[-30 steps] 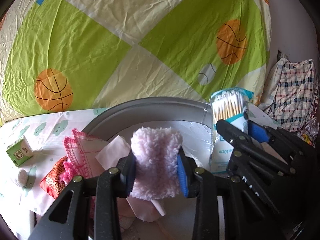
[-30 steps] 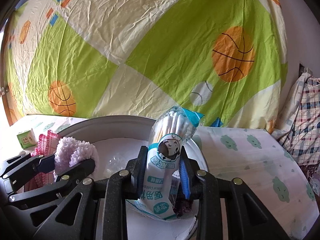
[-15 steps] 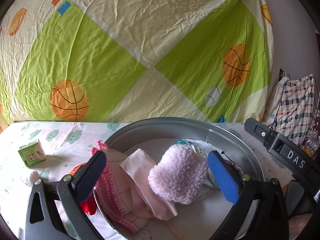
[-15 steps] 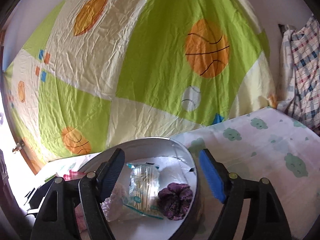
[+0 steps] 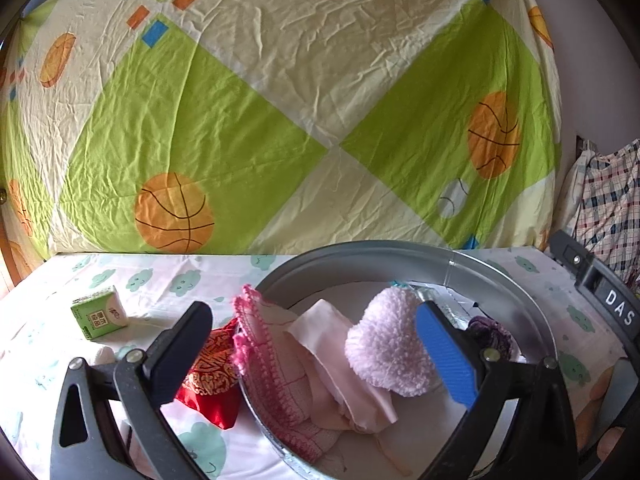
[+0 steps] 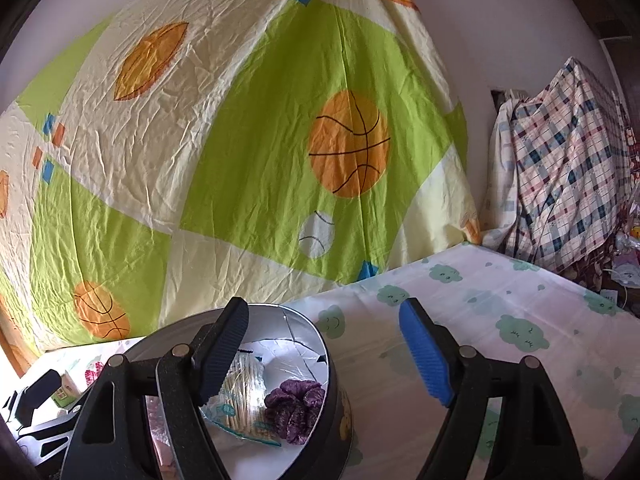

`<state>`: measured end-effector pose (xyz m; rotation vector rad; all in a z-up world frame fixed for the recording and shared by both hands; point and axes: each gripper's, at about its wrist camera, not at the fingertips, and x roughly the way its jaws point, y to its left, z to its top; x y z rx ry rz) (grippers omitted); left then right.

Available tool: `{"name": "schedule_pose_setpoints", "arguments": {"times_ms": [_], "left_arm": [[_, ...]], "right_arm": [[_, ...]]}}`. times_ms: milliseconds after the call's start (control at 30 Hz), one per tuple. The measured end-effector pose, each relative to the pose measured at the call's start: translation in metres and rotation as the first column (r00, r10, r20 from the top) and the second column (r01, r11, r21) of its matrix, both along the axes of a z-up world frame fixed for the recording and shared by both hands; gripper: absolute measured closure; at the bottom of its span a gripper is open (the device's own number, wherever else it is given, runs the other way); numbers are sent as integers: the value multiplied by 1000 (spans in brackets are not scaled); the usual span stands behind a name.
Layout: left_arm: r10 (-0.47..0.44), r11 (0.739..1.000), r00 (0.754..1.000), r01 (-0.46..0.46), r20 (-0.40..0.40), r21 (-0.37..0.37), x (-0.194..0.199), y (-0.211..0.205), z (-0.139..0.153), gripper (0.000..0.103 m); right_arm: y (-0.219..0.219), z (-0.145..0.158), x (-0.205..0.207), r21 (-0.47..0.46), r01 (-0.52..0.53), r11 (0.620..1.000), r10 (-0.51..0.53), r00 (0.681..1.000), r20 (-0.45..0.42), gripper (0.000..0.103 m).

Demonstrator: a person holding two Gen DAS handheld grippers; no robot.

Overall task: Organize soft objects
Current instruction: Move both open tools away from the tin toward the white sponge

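Both grippers have let go: the left gripper (image 5: 312, 344), at lower centre of its view, now gapes at full spread with nothing pressed between its pads, and the fluffy pink item (image 5: 390, 346) it was clamping a second ago lies loose inside the round metal tin (image 5: 360, 250). Over in the lower left of the right view, the right gripper (image 6: 324, 346) is opening wider, empty, while the cotton swab pack (image 6: 240, 396) it had held rests in the tin beside a purple scrunchie (image 6: 294, 404). Judging by that, two more things are stowed, leaving the red pouch (image 5: 208, 380) and green carton (image 5: 100, 312) outside at lower left.
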<state>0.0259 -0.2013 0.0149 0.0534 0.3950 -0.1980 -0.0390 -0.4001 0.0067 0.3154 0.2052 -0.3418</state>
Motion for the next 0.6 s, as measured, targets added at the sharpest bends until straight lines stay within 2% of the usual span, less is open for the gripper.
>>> {"name": "schedule_pose_setpoints", "arguments": {"times_ms": [200,333,467,600], "left_arm": [[27,999,999,-29,42,38,-4,4,0,0],[24,999,999,-26,35,41,-4,6,-2,0],[21,999,999,-23,33,48,-6,7,-3,0],[15,999,999,-16,29,50,-10,9,-4,0]], "right_arm": [[20,6,-20,-126,106,986,-96,992,82,13],[33,11,-28,-183,129,975,-110,988,112,12],[37,12,-35,-183,137,974,-115,985,126,12],[35,10,-38,-123,110,986,-98,990,100,12]]}}
